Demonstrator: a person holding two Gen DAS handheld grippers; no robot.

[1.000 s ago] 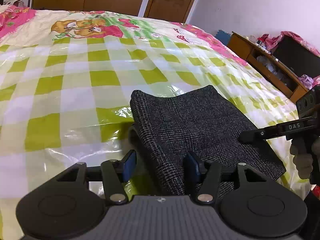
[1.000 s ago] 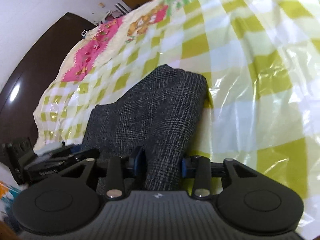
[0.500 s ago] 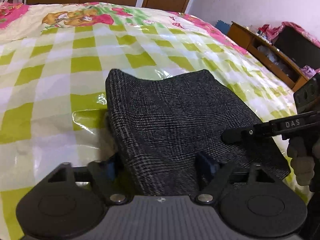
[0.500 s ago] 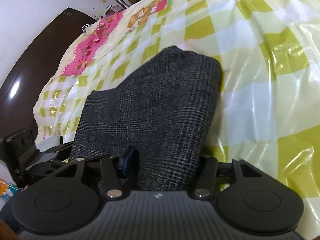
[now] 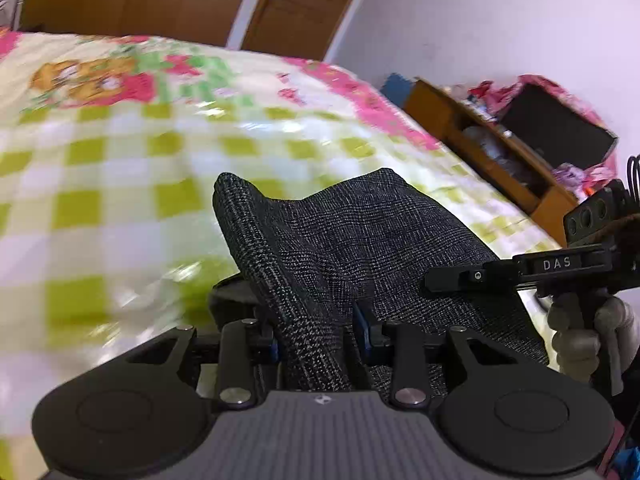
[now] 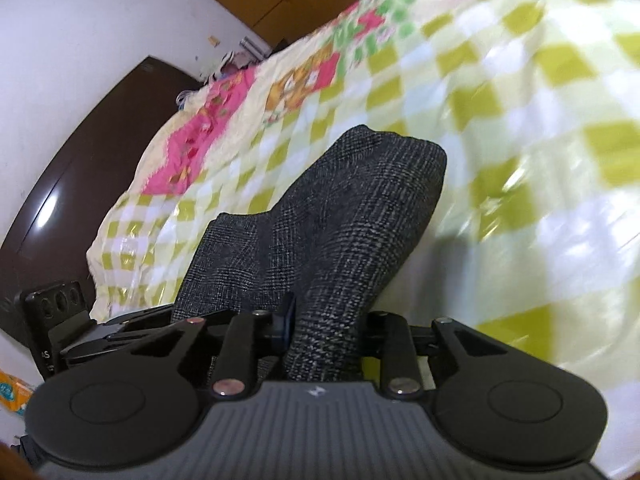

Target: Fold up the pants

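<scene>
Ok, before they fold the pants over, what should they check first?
1. Left gripper has cloth between its closing fingers: ok.
2. Right gripper has cloth between its closing fingers: ok.
3. Pants near edge raised off the bedspread: ok.
4. Both grippers on the same near edge, side by side: ok.
5. Bedspread beyond the pants free of other things: ok.
6. Every layer of cloth caught in each grip: cannot tell.

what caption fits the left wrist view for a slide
Left gripper closing on a bunched edge of dark plaid pants above a checked bedspread, right gripper alongside.
</scene>
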